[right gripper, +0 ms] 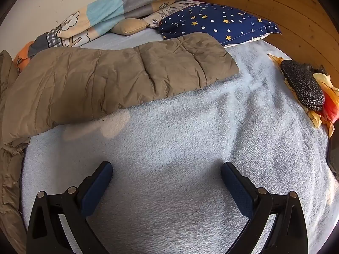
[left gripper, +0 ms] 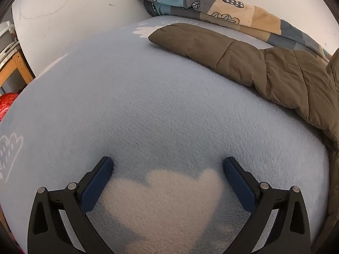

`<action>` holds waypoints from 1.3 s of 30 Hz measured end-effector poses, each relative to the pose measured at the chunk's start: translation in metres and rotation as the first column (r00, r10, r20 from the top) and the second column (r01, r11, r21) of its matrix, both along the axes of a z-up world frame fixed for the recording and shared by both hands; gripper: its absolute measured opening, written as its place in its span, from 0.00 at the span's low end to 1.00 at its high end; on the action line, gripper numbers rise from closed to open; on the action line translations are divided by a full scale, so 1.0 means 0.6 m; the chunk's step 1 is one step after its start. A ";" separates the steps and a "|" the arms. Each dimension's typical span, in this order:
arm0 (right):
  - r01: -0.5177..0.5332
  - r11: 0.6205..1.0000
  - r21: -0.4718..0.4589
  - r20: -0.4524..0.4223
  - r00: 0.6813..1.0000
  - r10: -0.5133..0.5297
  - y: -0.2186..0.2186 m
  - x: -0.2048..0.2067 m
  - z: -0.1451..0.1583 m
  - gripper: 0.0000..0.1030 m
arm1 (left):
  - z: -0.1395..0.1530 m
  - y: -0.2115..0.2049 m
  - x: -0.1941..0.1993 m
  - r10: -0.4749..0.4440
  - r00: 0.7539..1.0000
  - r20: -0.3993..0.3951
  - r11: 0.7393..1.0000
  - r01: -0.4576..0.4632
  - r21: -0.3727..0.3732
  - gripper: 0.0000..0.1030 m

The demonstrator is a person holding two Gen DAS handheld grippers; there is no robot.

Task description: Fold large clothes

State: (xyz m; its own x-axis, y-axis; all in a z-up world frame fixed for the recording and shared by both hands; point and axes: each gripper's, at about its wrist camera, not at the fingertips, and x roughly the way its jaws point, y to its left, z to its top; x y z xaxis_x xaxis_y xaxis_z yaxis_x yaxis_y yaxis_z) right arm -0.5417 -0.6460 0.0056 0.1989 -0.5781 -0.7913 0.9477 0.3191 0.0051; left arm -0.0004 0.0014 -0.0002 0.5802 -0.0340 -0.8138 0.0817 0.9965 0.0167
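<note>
Both grippers spread wide, nothing between the jaws, tilted down over a bed covered by a pale blue fleece blanket [left gripper: 148, 105] with white cloud prints

Left gripper [left gripper: 168, 166] hangs above a white cloud patch [left gripper: 165, 201] on the blanket, blue pads clear of the fabric as far as can be seen

Right gripper [right gripper: 166, 170] over bare blanket [right gripper: 190, 127], likewise holding nothing

The olive-brown quilted puffer jacket [right gripper: 106, 80] lies flat on the blanket, one sleeve stretched toward the star pillow; in the left view its other sleeve [left gripper: 243, 57] reaches across the far right. Jacket well apart from both grippers

Behind it, against the white wall: folded patchwork blanket in blue, grey and cream [right gripper: 110, 10]. Beside that, navy pillow with stars and dots [right gripper: 218, 23]. At the right edge a black patterned case [right gripper: 303, 84] rests on orange-yellow cloth [right gripper: 326, 108]
</note>
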 end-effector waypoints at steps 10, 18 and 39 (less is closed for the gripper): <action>-0.079 0.993 0.092 0.135 0.989 0.067 0.120 -0.068 0.073 1.00 | 0.081 0.053 -0.106 -0.097 0.991 -0.094 0.995 0.098 0.006 1.00; -0.142 0.973 -0.184 0.210 0.961 0.180 0.351 -0.075 0.296 1.00 | 0.319 0.019 -0.312 -0.184 0.949 0.257 0.981 0.192 -0.006 1.00; -0.446 0.873 -0.198 0.039 0.886 0.461 0.766 0.089 0.237 1.00 | 0.237 -0.137 -0.712 -0.431 0.849 0.307 0.898 0.437 0.054 1.00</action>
